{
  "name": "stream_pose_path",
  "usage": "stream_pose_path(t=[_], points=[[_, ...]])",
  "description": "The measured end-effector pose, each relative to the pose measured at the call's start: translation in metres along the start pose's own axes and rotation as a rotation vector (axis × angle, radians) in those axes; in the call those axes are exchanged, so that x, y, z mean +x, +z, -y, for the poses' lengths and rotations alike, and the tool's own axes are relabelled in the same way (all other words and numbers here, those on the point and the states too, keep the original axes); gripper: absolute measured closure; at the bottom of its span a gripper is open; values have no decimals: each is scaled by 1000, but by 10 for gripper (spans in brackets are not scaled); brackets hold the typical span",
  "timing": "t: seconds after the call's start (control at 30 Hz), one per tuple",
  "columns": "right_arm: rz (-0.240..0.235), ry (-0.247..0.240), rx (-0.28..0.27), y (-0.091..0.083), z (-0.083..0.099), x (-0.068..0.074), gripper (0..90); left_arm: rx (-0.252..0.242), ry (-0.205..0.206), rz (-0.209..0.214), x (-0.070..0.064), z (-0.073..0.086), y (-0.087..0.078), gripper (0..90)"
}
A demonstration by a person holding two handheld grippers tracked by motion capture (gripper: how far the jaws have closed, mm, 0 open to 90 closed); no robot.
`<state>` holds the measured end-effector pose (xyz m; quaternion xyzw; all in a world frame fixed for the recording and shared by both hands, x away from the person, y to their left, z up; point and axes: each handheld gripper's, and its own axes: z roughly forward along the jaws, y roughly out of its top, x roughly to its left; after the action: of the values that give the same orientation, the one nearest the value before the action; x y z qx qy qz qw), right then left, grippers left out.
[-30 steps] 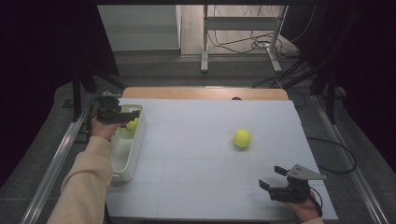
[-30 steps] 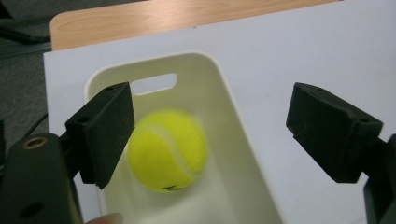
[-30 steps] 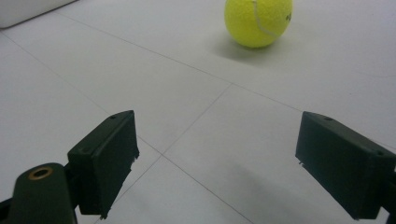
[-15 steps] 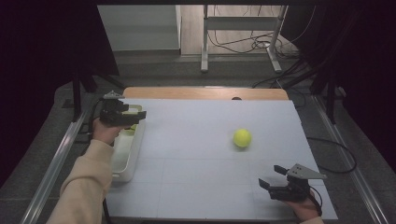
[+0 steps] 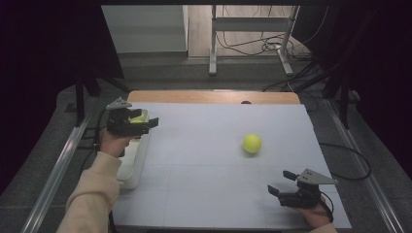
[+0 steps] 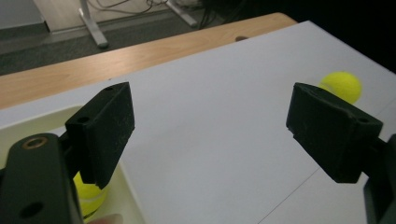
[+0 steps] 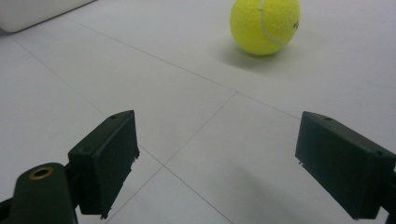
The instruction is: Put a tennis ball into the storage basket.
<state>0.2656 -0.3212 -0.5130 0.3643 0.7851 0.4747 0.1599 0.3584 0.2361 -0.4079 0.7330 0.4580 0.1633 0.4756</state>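
A yellow tennis ball point(image 5: 252, 143) lies on the white table sheet, right of centre; it also appears as the ball point(image 6: 344, 86) and the ball point(image 7: 265, 25) in the two gripper views. A second yellow ball point(image 5: 137, 119) point(image 6: 91, 198) rests in the far end of the white tray point(image 5: 132, 170). My left gripper point(image 5: 147, 123) point(image 6: 210, 135) hovers over the tray's far inner edge, open and empty, pointing right toward the table. My right gripper point(image 5: 281, 182) point(image 7: 224, 163) rests low near the front right corner, open and empty, facing the ball on the sheet.
The tray point(image 6: 28, 126) runs along the table's left edge; its corner point(image 7: 28, 11) is far off in the right gripper view. A wooden strip point(image 5: 214, 96) borders the far edge. Cables and a stand leg point(image 5: 212, 48) lie on the floor beyond.
My left gripper has shifted slightly right, from over the tray toward its inner edge. The right gripper and both balls have stayed put.
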Motion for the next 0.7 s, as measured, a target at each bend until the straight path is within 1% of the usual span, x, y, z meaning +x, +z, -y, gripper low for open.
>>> stream_pose_path(t=[0.07, 0.13, 0.17, 0.3, 0.4, 0.53, 0.7], points=[[-1, 1, 2, 0, 0, 0, 134, -16, -10, 24, -2, 0, -1, 162], [0, 2, 0, -1, 0, 0, 134, -30, -10, 47, -6, 1, -2, 163], [0, 2, 0, -1, 0, 0, 134, -30, -10, 47, -6, 1, -2, 162], [4, 3, 2, 0, 0, 0, 134, -45, 4, 65, -14, 1, -5, 163], [4, 2, 2, 0, 0, -1, 135, -54, -1, 85, -19, 3, -6, 162], [8, 0, 4, 0, 0, -1, 135, -50, 20, 98, -28, 5, -4, 163], [9, -3, 1, -1, 1, 0, 135, -54, 28, 113, -34, 5, -3, 162]])
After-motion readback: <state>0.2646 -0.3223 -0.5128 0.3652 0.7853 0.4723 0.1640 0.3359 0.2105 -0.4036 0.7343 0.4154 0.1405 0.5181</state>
